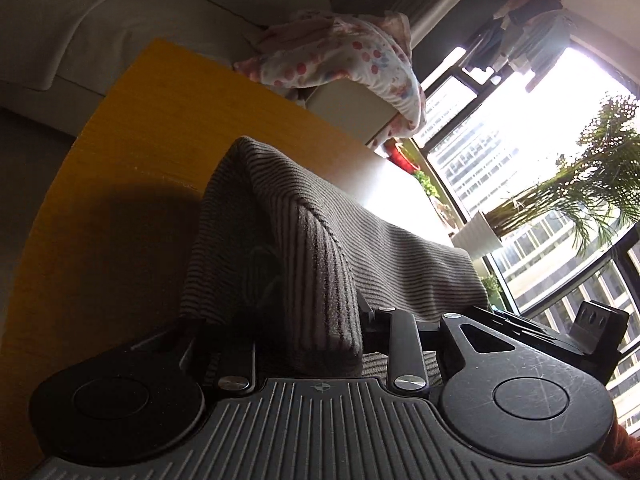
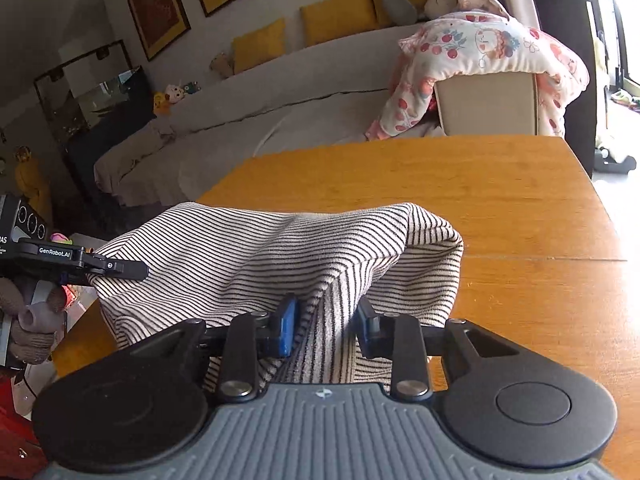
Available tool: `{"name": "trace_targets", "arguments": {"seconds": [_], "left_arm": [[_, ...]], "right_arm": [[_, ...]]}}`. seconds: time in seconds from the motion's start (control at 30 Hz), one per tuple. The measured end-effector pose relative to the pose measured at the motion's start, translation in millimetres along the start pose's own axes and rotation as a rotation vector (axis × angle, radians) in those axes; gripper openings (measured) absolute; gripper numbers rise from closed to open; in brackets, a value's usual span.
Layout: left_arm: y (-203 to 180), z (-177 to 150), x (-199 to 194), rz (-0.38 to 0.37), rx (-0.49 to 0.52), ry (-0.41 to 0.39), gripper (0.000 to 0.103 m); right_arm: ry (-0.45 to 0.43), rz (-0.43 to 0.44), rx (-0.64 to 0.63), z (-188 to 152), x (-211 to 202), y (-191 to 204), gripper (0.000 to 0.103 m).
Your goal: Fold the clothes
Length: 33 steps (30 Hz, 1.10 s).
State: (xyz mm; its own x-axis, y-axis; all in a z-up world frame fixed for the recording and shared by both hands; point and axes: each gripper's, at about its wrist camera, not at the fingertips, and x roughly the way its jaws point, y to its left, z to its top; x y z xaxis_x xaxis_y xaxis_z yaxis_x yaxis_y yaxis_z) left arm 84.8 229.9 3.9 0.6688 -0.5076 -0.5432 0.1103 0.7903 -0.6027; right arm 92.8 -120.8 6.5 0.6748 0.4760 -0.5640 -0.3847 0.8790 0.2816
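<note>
A white garment with thin black stripes [image 2: 260,252] is held up over the wooden table [image 2: 500,200]. My right gripper [image 2: 326,324] is shut on a bunched fold of it at the near edge. My left gripper [image 2: 120,268] shows at the left of the right wrist view, shut on the garment's other edge. In the left wrist view the same striped garment [image 1: 320,240] drapes over my left gripper [image 1: 304,336]; the cloth hides the fingertips. The right gripper [image 1: 592,320] shows at the far right there.
A floral quilt [image 2: 488,48] hangs over a beige box [image 2: 484,104] beyond the table's far edge. A grey sofa [image 2: 240,120] with yellow cushions stands behind. A window [image 1: 520,128] and potted plants [image 1: 580,200] lie to the side.
</note>
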Motion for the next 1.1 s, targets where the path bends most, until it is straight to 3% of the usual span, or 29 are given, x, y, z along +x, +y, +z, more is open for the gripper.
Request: {"name": "trace_targets", "arguments": {"seconds": [0.1, 0.17, 0.2, 0.23, 0.3, 0.33, 0.4, 0.5, 0.63, 0.7, 0.73, 0.87, 0.9, 0.97, 1.1], "left_arm": [[3, 0, 2, 0.055, 0.015, 0.024, 0.036], [6, -1, -2, 0.077, 0.017, 0.034, 0.037], [6, -2, -6, 0.079, 0.017, 0.031, 0.041], [3, -1, -14, 0.126, 0.039, 0.010, 0.057], [-4, 1, -32, 0.210, 0.085, -0.035, 0.068], [-8, 3, -42, 0.245, 0.107, -0.058, 0.069], [-15, 7, -61, 0.224, 0.099, -0.102, 0.070], [-31, 10, -72, 0.101, 0.081, -0.130, 0.079], [-48, 3, -41, -0.107, 0.035, -0.022, 0.088], [-49, -5, -7, -0.151, 0.001, 0.073, 0.091], [-47, -8, 10, -0.130, 0.003, 0.110, 0.091], [-35, -2, 41, -0.109, 0.024, 0.107, 0.094], [-32, 6, 46, -0.107, 0.005, 0.100, 0.094], [-25, 24, 62, -0.108, -0.025, 0.090, 0.095], [-20, 54, 97, -0.107, 0.029, 0.029, 0.097]], "right_arm": [[0.012, -0.031, -0.022, -5, -1, 1, 0.030], [0.017, -0.054, -0.032, -11, -1, 1, 0.038], [0.013, -0.066, -0.037, -14, -3, 1, 0.049], [0.008, -0.077, -0.043, -16, -4, 1, 0.053], [0.000, -0.087, -0.052, -13, -10, -2, 0.065], [-0.006, -0.091, -0.055, -11, -13, -3, 0.067], [-0.032, -0.103, -0.066, -2, -19, -5, 0.075], [-0.084, -0.092, -0.090, 15, -22, -1, 0.088], [-0.101, -0.009, -0.072, 35, 0, 0, 0.101], [-0.092, 0.040, -0.044, 43, 16, -3, 0.101], [-0.072, 0.055, -0.013, 44, 26, -7, 0.101], [0.045, 0.030, 0.123, 32, 58, -31, 0.103], [0.038, 0.031, 0.136, 26, 57, -34, 0.103], [0.024, 0.023, 0.099, 16, 50, -29, 0.103], [0.059, -0.020, -0.082, -5, 38, 7, 0.103]]}}
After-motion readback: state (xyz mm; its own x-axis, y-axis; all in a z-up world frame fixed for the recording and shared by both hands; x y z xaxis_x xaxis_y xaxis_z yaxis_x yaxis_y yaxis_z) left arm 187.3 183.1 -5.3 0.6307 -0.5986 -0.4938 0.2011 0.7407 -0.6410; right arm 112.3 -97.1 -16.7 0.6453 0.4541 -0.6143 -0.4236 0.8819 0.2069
